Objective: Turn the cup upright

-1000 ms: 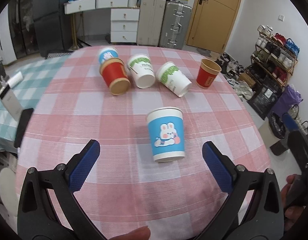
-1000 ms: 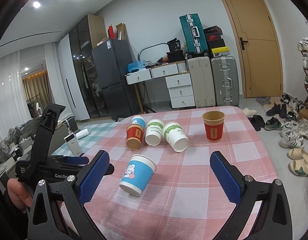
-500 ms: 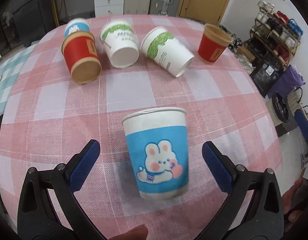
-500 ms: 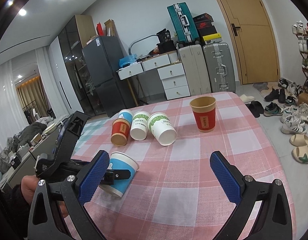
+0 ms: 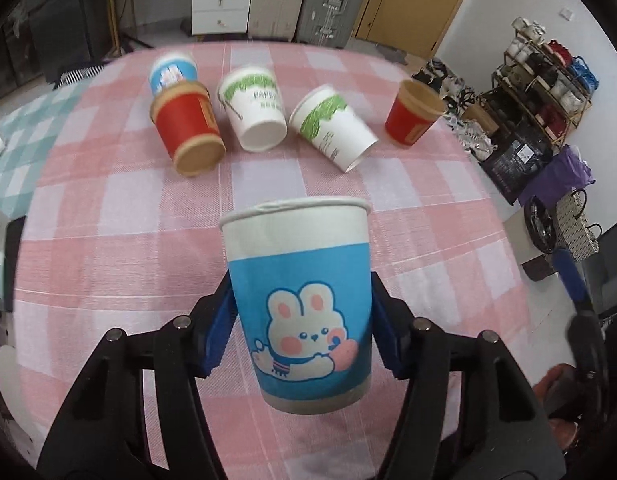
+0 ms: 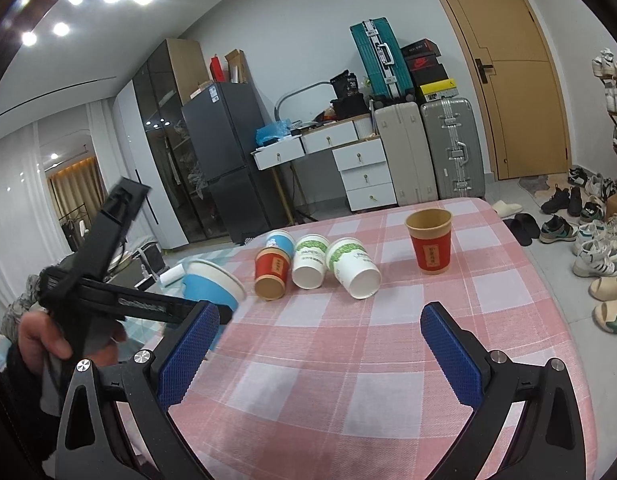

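Left hand-held gripper (image 5: 302, 320) pinching the rabbit cup (image 5: 300, 304); right hand-held gripper (image 6: 314, 350) spread above the pink-checked desk (image 6: 348, 380); suitcases (image 6: 428, 152) and door (image 6: 504, 80) beyond.

Blue paper cup (image 5: 304, 308) with white band under the rim and a cartoon rabbit on its side. Clamped between the blue pads of the left tongs (image 5: 302, 322), lifted off the pink checked counter (image 5: 128, 216), rim up, tilted slightly, bottom edge clear of the cloth.

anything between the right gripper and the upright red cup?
Nothing: only bare checked tablecloth between the right gripper and the upright red cup, per right wrist view.
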